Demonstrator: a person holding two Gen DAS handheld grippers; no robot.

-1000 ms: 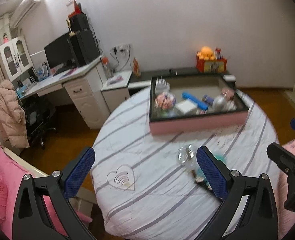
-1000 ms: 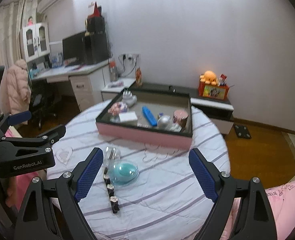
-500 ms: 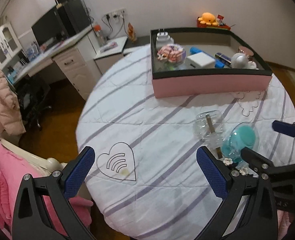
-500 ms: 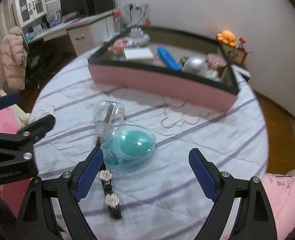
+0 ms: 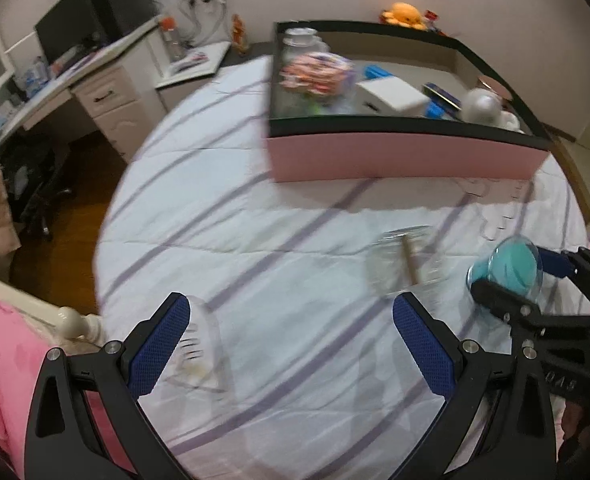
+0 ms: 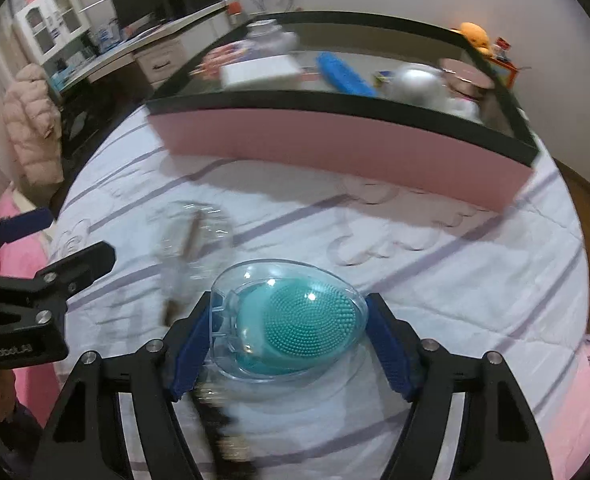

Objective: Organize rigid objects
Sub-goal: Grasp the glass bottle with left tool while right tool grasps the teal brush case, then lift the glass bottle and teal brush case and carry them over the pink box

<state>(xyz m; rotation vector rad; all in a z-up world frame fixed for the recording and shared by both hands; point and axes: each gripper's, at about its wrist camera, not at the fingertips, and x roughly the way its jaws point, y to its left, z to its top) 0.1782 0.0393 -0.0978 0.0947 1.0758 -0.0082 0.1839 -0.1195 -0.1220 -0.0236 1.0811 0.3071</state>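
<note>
The right gripper (image 6: 289,344), wider a second earlier, was narrowed onto the teal brush case (image 6: 291,322), both pads meeting its sides, near the jar (image 6: 193,236). The left gripper (image 5: 291,346) was kept wide over bare cloth (image 5: 279,264). The pink tray (image 6: 335,140) lay far.

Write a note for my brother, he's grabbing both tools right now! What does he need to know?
Left tool: open and empty, above the striped cloth.
Right tool: its jaws have just been closing, and the pads look pressed on both sides of the teal brush case on the cloth.
Things: the clear jar lies beside the case. A dark, blurry strap lies under the right tool. The pink box stands at the far side.
Done: several items are already in the box.
Left: the case, jar and strap probably go into the box next.
</note>
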